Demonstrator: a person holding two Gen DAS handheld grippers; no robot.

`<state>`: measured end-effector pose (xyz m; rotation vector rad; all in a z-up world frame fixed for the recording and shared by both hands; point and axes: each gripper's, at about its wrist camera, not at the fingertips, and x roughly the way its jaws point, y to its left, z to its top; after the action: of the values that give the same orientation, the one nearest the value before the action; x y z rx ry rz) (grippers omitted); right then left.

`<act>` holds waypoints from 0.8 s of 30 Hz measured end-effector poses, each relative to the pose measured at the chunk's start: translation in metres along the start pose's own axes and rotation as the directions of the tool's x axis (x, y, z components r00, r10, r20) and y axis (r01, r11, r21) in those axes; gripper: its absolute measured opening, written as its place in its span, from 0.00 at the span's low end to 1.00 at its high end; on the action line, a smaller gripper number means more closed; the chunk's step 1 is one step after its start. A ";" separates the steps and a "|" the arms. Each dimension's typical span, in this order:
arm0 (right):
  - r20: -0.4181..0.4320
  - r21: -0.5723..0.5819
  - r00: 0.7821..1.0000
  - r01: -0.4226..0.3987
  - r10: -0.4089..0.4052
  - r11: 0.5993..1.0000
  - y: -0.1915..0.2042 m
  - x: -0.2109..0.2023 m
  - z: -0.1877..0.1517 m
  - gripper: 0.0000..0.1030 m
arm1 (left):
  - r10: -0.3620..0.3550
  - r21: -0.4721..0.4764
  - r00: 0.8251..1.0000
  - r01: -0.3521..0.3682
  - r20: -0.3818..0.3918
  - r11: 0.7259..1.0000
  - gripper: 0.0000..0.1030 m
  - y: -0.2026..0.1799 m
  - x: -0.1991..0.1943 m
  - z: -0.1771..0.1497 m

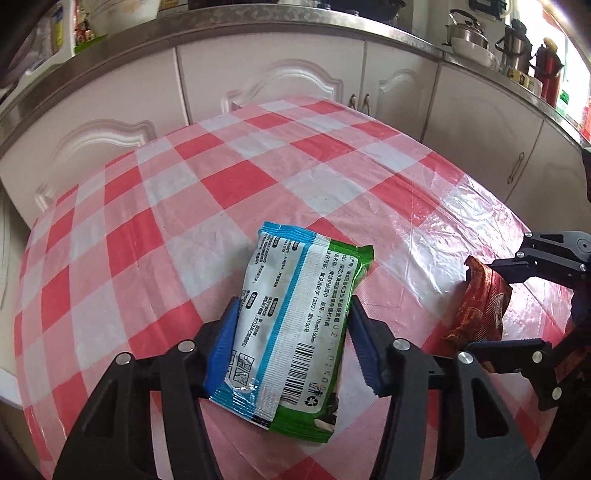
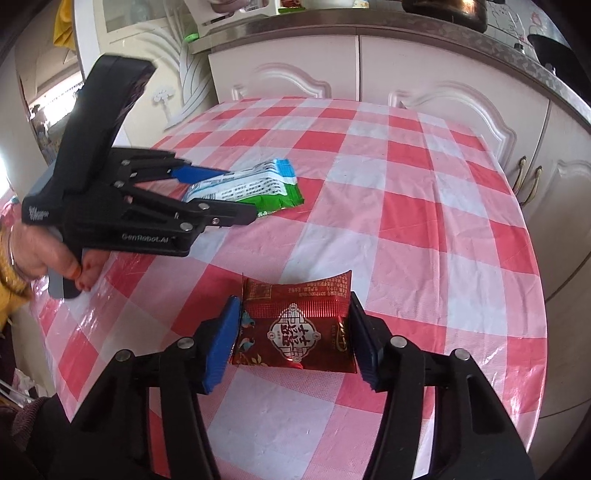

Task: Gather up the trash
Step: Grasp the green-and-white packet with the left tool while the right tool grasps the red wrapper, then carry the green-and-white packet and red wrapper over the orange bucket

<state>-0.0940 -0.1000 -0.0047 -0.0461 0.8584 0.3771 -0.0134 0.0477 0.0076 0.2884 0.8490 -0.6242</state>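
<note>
A white, blue and green wipes packet sits between the blue pads of my left gripper, which is shut on its sides just above the checked tablecloth. The packet also shows in the right wrist view, held by the left gripper. A red foil snack wrapper is pinched between the pads of my right gripper. In the left wrist view the red wrapper and the right gripper are at the right edge of the table.
The round table carries a red and white checked cloth under clear plastic. White kitchen cabinets stand close behind it. The counter above them holds a kettle and thermos flasks.
</note>
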 end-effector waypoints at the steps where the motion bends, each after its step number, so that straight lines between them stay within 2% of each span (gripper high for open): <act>1: 0.003 0.009 1.000 -0.003 0.003 1.000 -0.002 0.000 0.001 0.55 | 0.003 -0.009 1.000 -0.003 0.003 1.000 0.54 0.000 -0.001 -0.001; 10: 0.038 0.114 0.995 -0.096 0.092 0.989 -0.018 -0.001 0.005 0.55 | 0.029 -0.167 0.998 -0.020 0.051 0.986 0.51 0.010 -0.021 -0.022; 17: 0.072 0.162 0.979 -0.198 0.188 0.967 -0.017 0.002 0.010 0.55 | 0.040 -0.280 0.996 -0.016 0.082 0.960 0.51 0.024 -0.041 -0.046; 24: 0.098 0.166 0.969 -0.239 0.226 0.957 -0.007 0.005 0.016 0.55 | 0.073 -0.360 0.990 -0.026 0.119 0.933 0.51 0.041 -0.069 -0.071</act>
<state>-0.0767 -0.1013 0.0012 0.2357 0.8192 0.5184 -0.0653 0.1407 0.0156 -0.0621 0.8094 -0.4252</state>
